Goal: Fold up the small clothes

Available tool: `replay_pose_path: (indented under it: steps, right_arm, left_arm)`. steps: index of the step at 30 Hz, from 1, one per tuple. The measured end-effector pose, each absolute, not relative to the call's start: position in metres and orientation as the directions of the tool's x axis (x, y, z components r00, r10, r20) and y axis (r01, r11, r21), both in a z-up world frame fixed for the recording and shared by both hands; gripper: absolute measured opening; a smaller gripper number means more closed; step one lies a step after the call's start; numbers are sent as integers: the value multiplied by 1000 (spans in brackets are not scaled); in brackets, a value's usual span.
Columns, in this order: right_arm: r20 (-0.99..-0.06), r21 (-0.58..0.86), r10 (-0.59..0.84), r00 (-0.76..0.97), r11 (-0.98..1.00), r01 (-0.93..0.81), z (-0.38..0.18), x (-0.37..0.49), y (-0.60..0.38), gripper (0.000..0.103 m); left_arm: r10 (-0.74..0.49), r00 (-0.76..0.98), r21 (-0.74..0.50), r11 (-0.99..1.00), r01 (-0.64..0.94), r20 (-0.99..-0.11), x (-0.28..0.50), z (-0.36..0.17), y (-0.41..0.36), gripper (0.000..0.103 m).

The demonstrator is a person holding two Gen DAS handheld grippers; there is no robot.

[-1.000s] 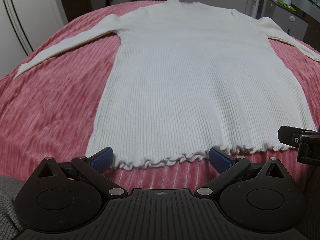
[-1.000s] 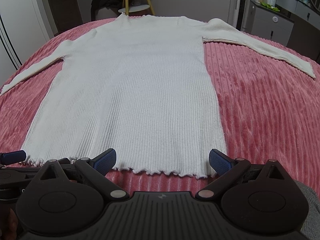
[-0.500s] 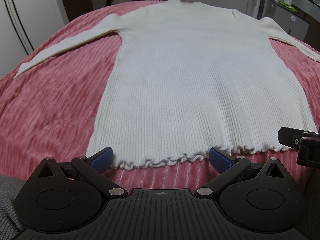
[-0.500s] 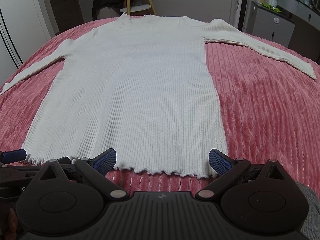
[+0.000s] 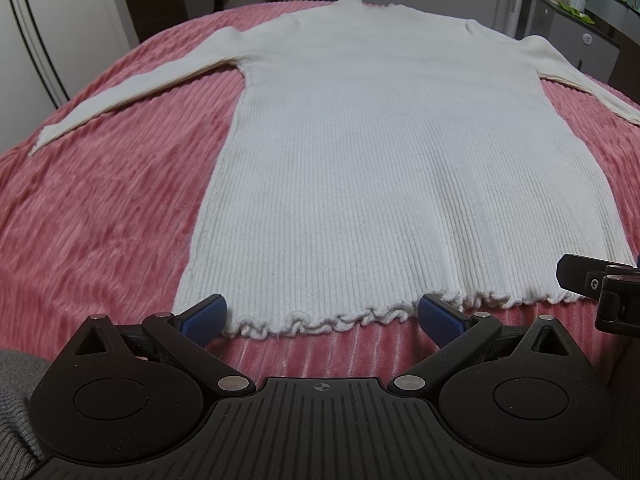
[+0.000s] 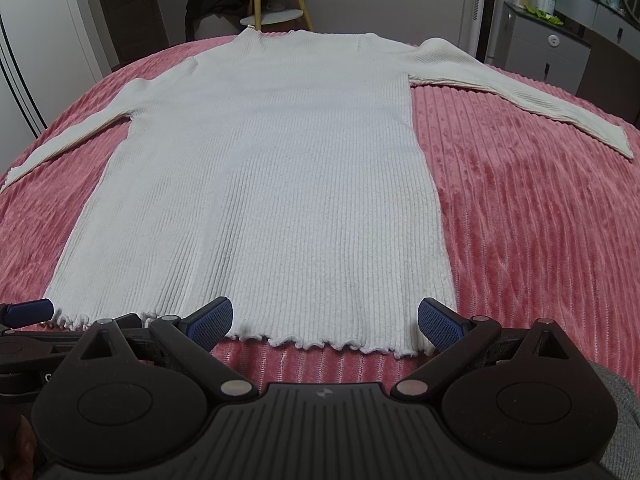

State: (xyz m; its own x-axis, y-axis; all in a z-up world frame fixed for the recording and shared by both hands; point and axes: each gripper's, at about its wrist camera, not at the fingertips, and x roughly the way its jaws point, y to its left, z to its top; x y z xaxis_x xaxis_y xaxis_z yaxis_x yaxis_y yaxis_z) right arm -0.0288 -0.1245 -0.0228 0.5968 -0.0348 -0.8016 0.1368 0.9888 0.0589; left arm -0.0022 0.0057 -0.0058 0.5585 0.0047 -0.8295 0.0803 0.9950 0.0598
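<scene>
A white ribbed long-sleeved sweater (image 5: 380, 168) lies flat on a pink ribbed bedspread (image 5: 100, 208), sleeves spread out, frilly hem nearest me. It also shows in the right wrist view (image 6: 272, 184). My left gripper (image 5: 322, 314) is open and empty, its blue fingertips either side of the hem's left part, just short of it. My right gripper (image 6: 325, 314) is open and empty at the hem's right part. The right gripper's body shows at the right edge of the left wrist view (image 5: 600, 284); a left fingertip (image 6: 28, 310) shows at the left edge of the right wrist view.
The pink bedspread (image 6: 540, 216) extends on both sides of the sweater. Beyond the bed stand a grey cabinet (image 6: 560, 52) with small items at the right, a stool with yellow legs (image 6: 276, 12) at the back, and a white wardrobe (image 5: 52, 32) at the left.
Both grippers have crept slightly forward towards the hem. The sweater has not moved and both grippers stay open.
</scene>
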Motion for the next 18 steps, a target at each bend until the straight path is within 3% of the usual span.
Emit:
replay_pose_path:
  steps: [18]
  right_arm:
    - [-802,63,-27,596,990,129,-23,-28,-124,99]
  left_arm:
    - [5,558,60,995,80,-830,-2,-6,5,103]
